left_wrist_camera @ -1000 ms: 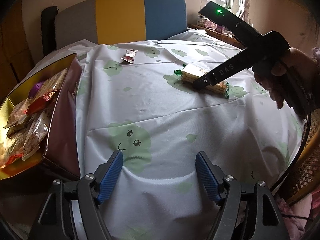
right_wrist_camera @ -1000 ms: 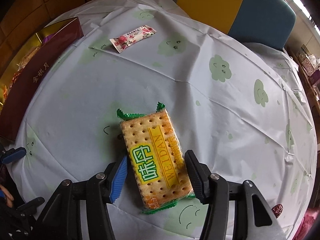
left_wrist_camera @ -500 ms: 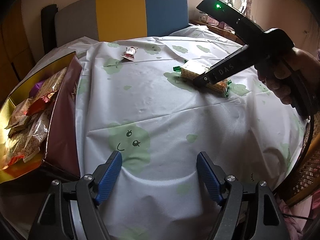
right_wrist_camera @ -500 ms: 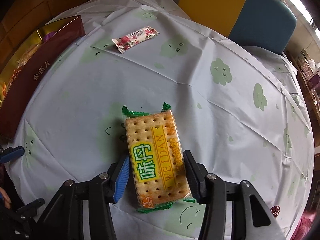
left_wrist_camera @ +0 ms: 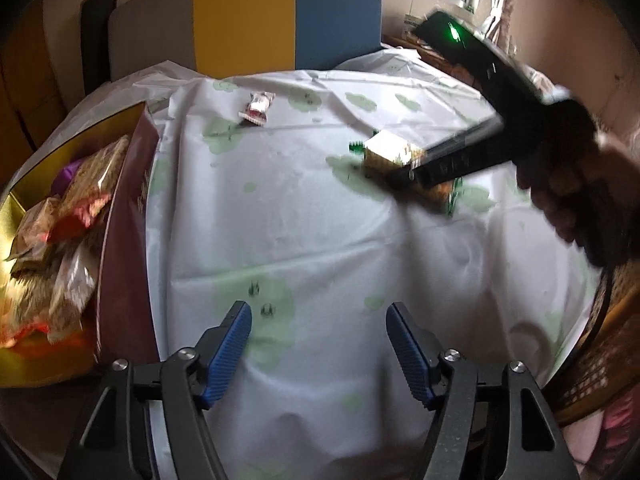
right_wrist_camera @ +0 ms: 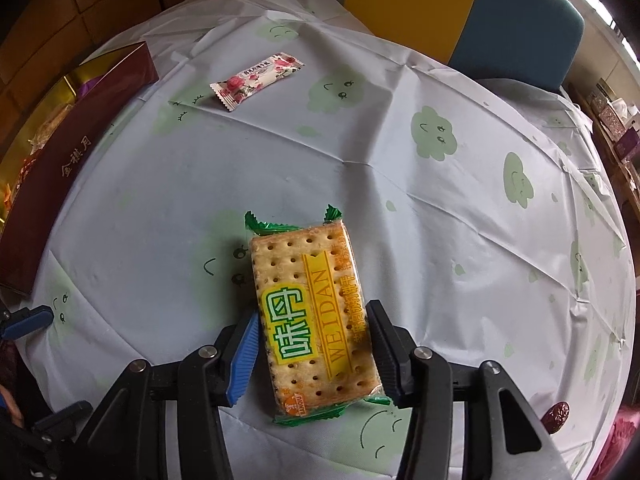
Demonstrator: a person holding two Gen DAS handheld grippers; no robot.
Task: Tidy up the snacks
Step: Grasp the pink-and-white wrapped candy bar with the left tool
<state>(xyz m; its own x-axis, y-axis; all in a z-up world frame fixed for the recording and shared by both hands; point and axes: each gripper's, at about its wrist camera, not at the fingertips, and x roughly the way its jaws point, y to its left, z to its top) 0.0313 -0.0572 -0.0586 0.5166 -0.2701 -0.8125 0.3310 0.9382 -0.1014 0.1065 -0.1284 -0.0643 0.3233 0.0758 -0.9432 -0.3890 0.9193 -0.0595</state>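
While the cracker pack (right_wrist_camera: 314, 312) lies flat on the counter (right_wrist_camera: 400, 152), your right gripper (right_wrist_camera: 316, 348) has its fingers on the pack's two long sides at the near end — they have just been closing, and both pads look to be touching the wrapper, though how firmly they bite I can't say. That hold sits close to one end, so on a lift the far end may droop or the slick film may slide out; squeeze harder and the crackers inside may crack.

Far and to the left lies the small pink candy wrapper (right_wrist_camera: 256, 80), well apart from the pack and not yet handled. Along the left edge stands the maroon box (right_wrist_camera: 76, 152), its gold inside already heaped with snacks (left_wrist_camera: 60, 232), so a pack dropped near its rim could slip off the pile.

Your left gripper (left_wrist_camera: 318, 348) hangs near the counter's near edge, fingers spread with nothing between them; they have just been closing a little — keep it clear of the path to the box.
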